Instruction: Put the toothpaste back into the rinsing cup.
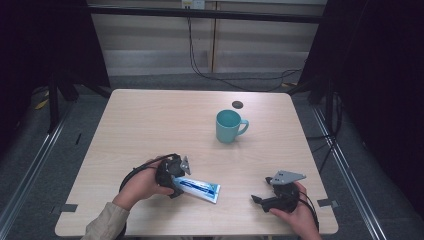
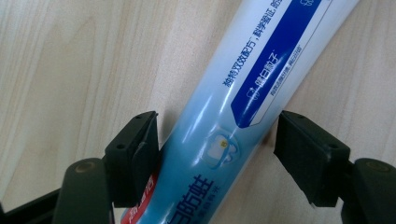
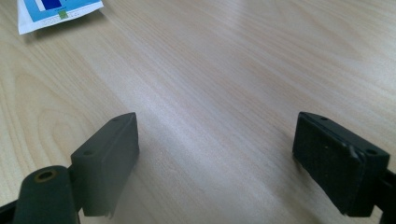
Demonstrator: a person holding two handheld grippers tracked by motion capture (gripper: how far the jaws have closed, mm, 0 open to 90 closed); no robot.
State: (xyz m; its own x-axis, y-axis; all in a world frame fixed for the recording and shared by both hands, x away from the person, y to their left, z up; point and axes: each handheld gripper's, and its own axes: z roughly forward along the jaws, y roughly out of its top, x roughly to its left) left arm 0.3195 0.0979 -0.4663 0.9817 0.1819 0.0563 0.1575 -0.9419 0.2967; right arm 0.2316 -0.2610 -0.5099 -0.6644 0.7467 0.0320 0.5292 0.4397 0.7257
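Dark-curtained bay, grey floor, cables trailing down a pale rear wall; square light-wood table (image 1: 150,120) at centre. Teal mug (image 1: 229,126) upright toward the far right of the table, handle to the right, apparently empty, with a small dark disc (image 1: 237,104) just beyond it. Toothpaste tube (image 1: 200,188), white and blue with printed lettering, lying flat near the front edge, well apart from the mug and nearer the person, crimped end pointing right. Left gripper (image 1: 176,184) set down over the tube's cap-side end, held low and level by the left hand (image 1: 142,185), presumably so that the jaws straddle the tube across its width. In the left gripper view, jaws part open with the tube (image 2: 224,116) between them: one pad touching or all but touching the tube's side, the other standing clear with bare wood visible in the gap, so no firm grip judged as yet. Right gripper (image 1: 260,200) resting near the front right corner, well apart from the tube and nearer than the mug, jaws wide open over bare wood and holding nothing; crimped end of the tube (image 3: 56,11) visible far off in the right gripper view. Right hand (image 1: 295,212) judged idle, kept clear of the left side's approach. Step in hand judged as closing on the tube for a lift.
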